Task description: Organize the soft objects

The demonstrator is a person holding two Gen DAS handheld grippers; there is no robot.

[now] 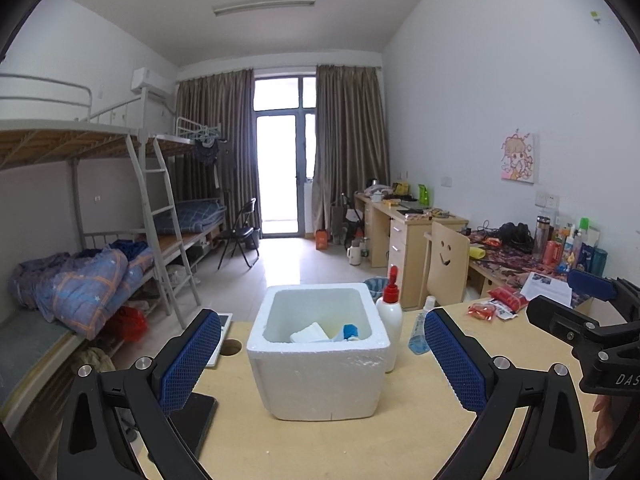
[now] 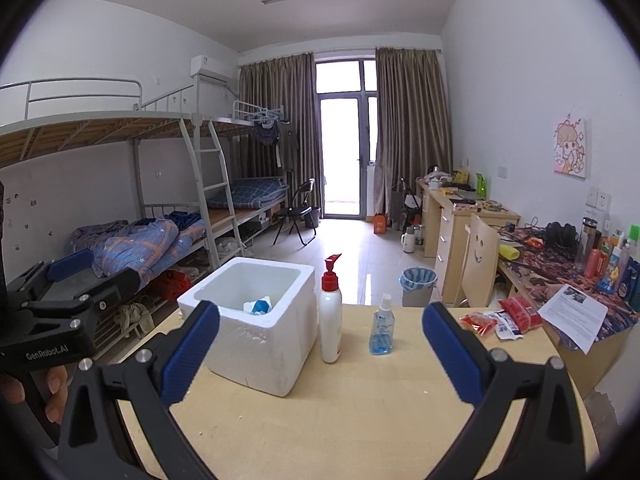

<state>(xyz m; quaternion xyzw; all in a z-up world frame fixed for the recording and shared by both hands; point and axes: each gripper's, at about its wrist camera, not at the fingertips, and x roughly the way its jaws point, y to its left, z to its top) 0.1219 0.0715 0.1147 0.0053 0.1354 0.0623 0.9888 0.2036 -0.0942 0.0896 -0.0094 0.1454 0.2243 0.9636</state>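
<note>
A white foam box stands on the wooden table; it also shows in the right wrist view. Inside it lie a white soft piece and a blue one, also seen from the right. My left gripper is open and empty, its fingers either side of the box, held in front of it. My right gripper is open and empty, in front of the bottles. Each gripper shows at the edge of the other's view.
A white pump bottle with red cap and a small blue sanitizer bottle stand right of the box. Red snack packets and a paper sheet lie at the far right. A dark tablet lies left.
</note>
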